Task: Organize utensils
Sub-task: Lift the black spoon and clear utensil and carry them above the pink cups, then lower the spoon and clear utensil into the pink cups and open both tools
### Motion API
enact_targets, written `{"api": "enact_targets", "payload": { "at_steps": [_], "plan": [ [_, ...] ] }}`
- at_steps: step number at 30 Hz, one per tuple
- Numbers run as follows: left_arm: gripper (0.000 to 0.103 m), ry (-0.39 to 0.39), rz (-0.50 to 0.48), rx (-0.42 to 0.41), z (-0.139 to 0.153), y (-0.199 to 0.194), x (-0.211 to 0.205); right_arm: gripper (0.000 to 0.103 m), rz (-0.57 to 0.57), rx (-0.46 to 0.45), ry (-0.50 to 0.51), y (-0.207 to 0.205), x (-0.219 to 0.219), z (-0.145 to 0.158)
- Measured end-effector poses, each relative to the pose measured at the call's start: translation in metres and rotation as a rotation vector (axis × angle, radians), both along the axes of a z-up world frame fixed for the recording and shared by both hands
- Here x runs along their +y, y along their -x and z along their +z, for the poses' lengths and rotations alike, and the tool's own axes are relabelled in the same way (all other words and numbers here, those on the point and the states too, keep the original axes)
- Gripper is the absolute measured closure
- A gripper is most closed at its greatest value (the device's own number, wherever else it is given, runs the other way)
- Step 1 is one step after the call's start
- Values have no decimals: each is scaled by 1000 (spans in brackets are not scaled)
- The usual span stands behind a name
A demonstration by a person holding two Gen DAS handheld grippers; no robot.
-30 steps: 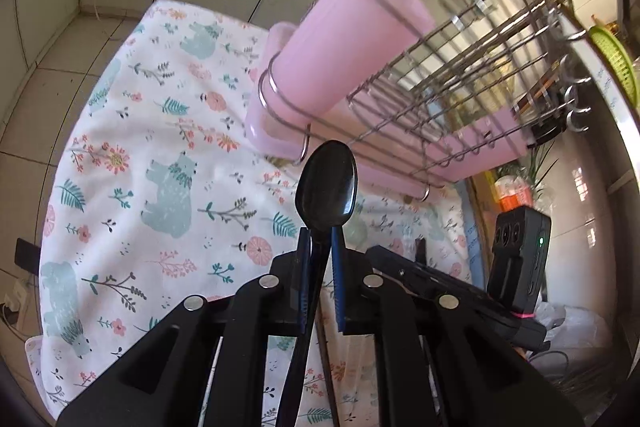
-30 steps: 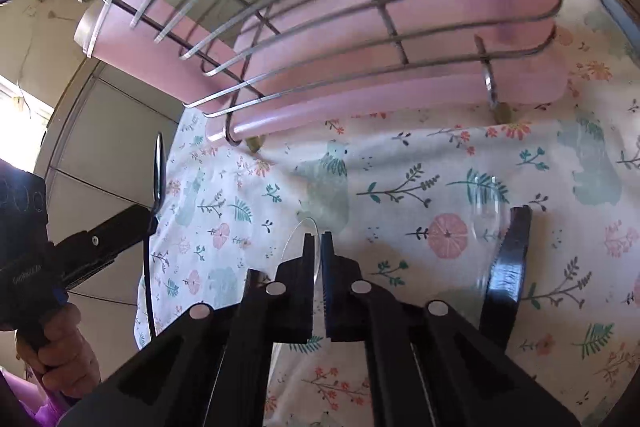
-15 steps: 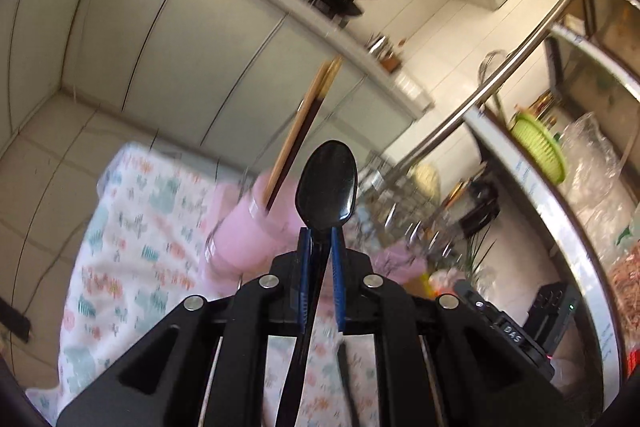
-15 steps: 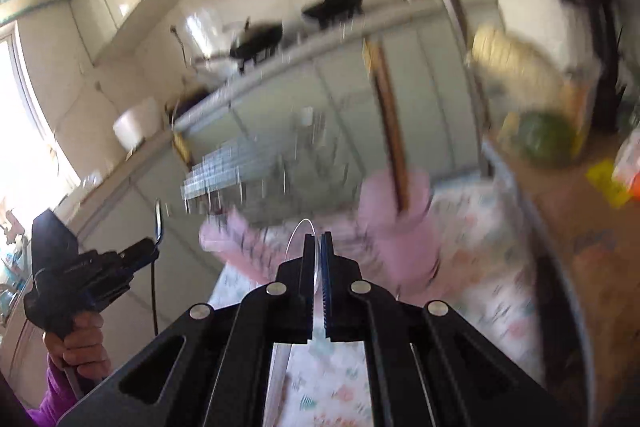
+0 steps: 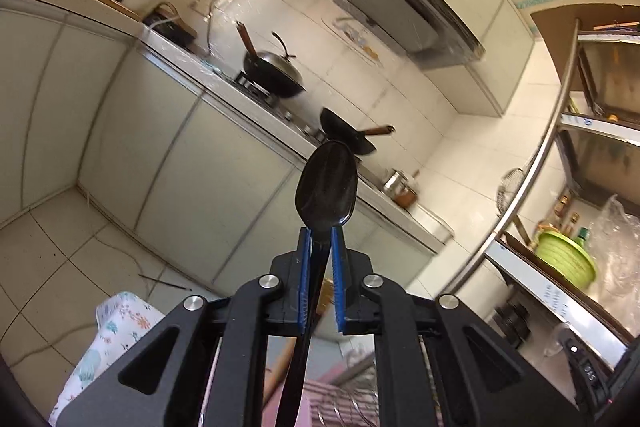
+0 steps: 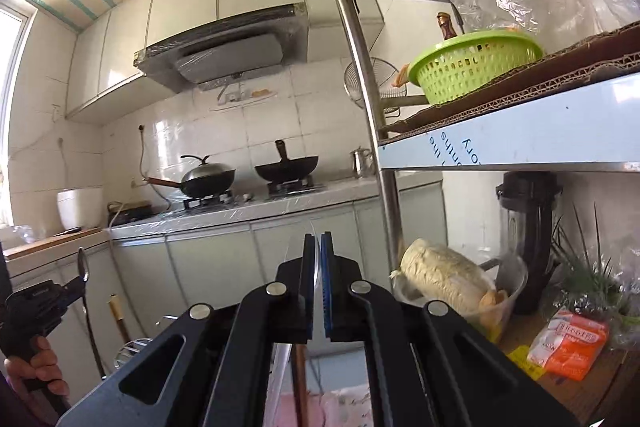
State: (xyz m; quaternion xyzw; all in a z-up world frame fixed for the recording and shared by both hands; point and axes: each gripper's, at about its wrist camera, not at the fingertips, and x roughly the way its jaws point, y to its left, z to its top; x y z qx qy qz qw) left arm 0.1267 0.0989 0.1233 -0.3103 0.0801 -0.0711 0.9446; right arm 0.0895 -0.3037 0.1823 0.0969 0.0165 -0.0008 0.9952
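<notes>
In the left wrist view, the floral cloth [image 5: 116, 327] is showing at the lower left edge, and a pink utensil holder [image 5: 320, 403] in a wire rack is lying low in the frame behind the fingers. The left gripper [image 5: 320, 247] is pointing roughly level toward the kitchen counter [image 5: 248, 115], with its blue-padded jaws clamped on the neck of a black spoon [image 5: 326, 185]; the bowl is standing upright above the fingertips and the handle is running down between the fingers. Two black woks [image 5: 276, 75] are sitting on the stove along the counter's far edge. In the right wrist view, a hand [image 6: 34, 371] at the left edge is gripping the other tool, with the dark spoon seen edge-on above it. The right gripper [image 6: 318, 259] is holding its jaws nearly together on a thin clear plastic utensil [image 6: 314, 247]; which kind of utensil cannot be told. Wooden chopsticks [image 6: 300, 379] are standing below the fingers. At the right, a green basket [image 6: 476, 63] is resting on the shelf [image 6: 520, 135].
</notes>
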Motion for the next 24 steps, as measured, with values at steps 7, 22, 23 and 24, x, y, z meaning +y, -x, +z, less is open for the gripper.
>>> {"api": "enact_targets", "payload": {
  "at_steps": [7, 22, 23, 24],
  "plan": [
    [94, -8, 39, -55, -16, -13, -9, 100, -28, -15, 36, -17, 11, -28],
    [94, -82, -43, 59, -69, 6, -30, 100, 47, 185, -22, -27, 6, -82],
    [94, -85, -45, 76, -72, 6, -30, 100, 56, 199, -29, -28, 6, -84],
    [94, -85, -50, 88, -74, 7, -30, 100, 68, 213, -42, -29, 6, -87]
  ]
}}
